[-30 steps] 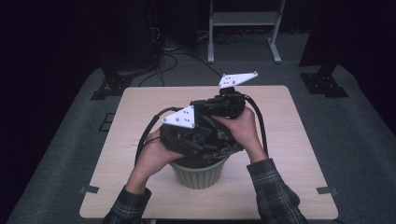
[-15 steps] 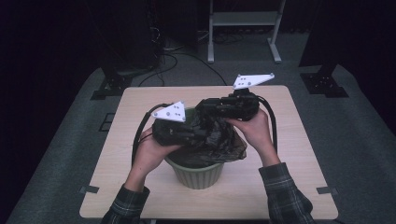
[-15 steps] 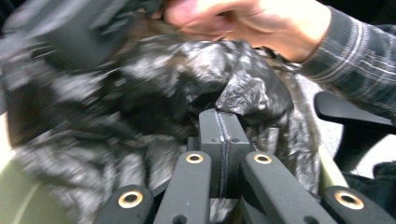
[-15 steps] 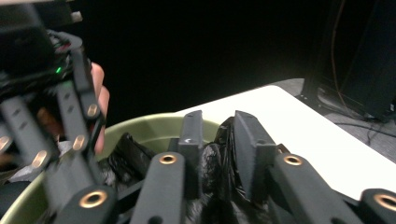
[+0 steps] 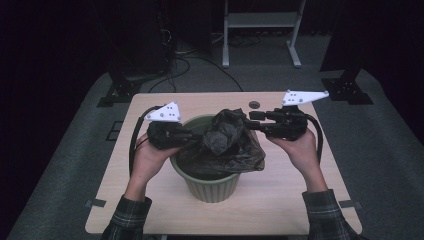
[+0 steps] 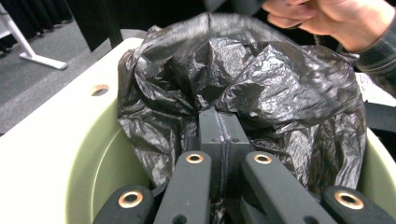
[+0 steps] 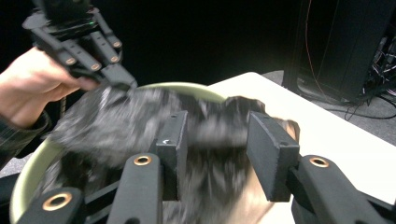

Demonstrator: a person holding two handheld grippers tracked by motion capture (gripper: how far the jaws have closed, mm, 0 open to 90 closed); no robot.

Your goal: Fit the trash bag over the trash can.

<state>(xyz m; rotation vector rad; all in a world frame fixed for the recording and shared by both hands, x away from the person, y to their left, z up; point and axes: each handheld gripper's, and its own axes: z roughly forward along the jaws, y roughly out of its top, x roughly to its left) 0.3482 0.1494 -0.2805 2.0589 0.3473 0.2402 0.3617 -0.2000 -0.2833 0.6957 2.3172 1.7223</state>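
A crumpled black plastic bag [image 5: 231,142] lies over the mouth of a pale green bin [image 5: 207,186] at the middle of the table. My left gripper [image 5: 196,136] is over the bin's left rim, shut on a fold of the bag [image 6: 280,84]; in the left gripper view the two pads [image 6: 212,135] press together on the plastic. My right gripper [image 5: 253,119] is at the bag's upper right edge. Its jaws stand apart in the right gripper view [image 7: 219,140], with the blurred bag [image 7: 116,121] behind and between them. The left gripper [image 7: 114,74] pinches the bag's far side there.
The bin stands on a light wooden table [image 5: 295,200] with a small round hole [image 5: 254,104] near the far edge. Dark stands and cables lie on the grey floor beyond the table. The bin's rim [image 6: 93,158] curves close to my left jaws.
The two grippers have moved apart, the left to the left and the right to the right. The bag has been stretched out wider over the bin.
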